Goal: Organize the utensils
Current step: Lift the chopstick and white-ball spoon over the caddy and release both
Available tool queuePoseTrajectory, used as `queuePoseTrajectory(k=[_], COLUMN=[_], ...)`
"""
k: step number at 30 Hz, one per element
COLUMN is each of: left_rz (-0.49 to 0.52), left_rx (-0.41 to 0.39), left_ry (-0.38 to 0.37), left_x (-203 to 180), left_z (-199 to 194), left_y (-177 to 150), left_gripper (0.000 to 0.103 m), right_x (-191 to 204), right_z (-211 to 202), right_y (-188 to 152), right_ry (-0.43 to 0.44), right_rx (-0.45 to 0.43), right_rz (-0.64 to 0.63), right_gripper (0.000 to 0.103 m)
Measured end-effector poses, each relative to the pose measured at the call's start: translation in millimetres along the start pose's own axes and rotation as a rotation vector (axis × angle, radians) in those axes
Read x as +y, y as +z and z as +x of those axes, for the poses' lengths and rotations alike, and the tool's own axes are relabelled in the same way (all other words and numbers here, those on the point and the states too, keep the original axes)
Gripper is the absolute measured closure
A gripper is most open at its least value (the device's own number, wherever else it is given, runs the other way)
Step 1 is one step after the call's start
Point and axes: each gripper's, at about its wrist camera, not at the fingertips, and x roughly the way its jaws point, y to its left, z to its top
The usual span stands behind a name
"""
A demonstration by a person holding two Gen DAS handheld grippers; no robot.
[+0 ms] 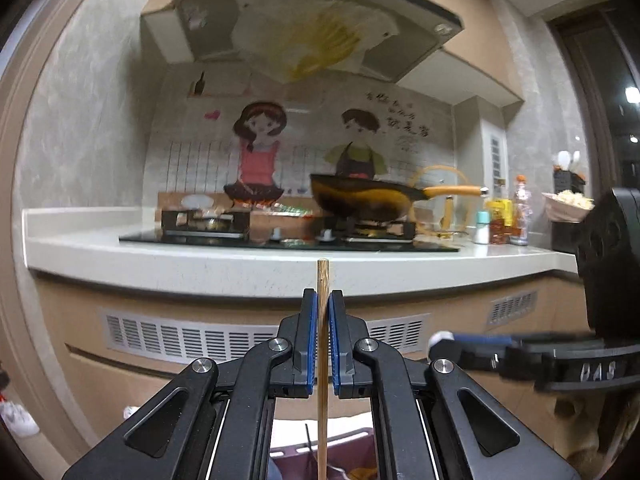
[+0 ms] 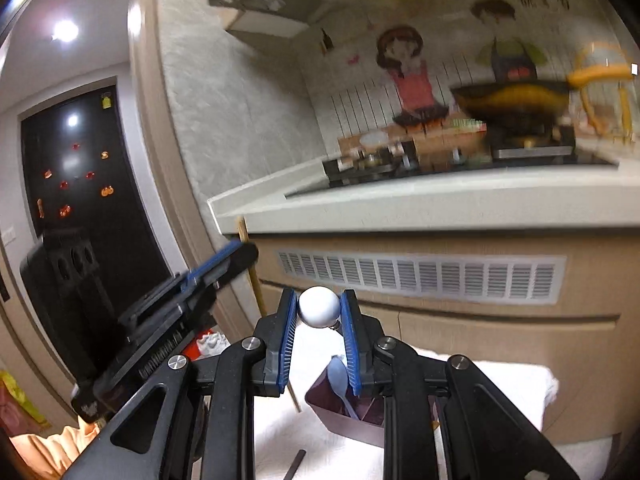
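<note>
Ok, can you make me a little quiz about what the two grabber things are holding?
1. True or false: the left gripper holds a wooden chopstick standing upright between its fingers.
2. What is squeezed in the right gripper? A) a fork B) a round white ball-shaped end of a utensil C) a cup
3. Fill in: the light blue spoon sits in the purple ____ below the right gripper.

Key: 1 true. 2 B. 3 holder.
</note>
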Motion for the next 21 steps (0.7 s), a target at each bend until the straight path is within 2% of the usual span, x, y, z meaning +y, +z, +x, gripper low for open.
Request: queuePoseTrajectory(k=[2,5,9,15,21], left_rz=[0.003,-0.027,-0.031,-0.045,-0.08], left_rx=[0.01,0.074,0.118,0.203,0.302], left_ry=[0.021,0.011,0.024,0.036,0.047], left_x=[6,16,20,26,31], left_z=[16,48,71,93,106], left_y=[-12,-35,-63,-100,-122], left_gripper=[0.097,0.097,0.097,0.097,0.095], right_x=[-13,-33,-51,-70,-94], right_z=[21,49,78,106,123], right_y=[-7,-19,-36,-68,-92], right_ry=[-0.003,-0.005,-0.006,0.007,-0.011], right_rx=[0.039,0.101,0.17,0.276,0.354], right_rz=[0.019,0.063,0.108,0.17,0.261], right_gripper=[0.082,0.082,0.082,0.082,0.082])
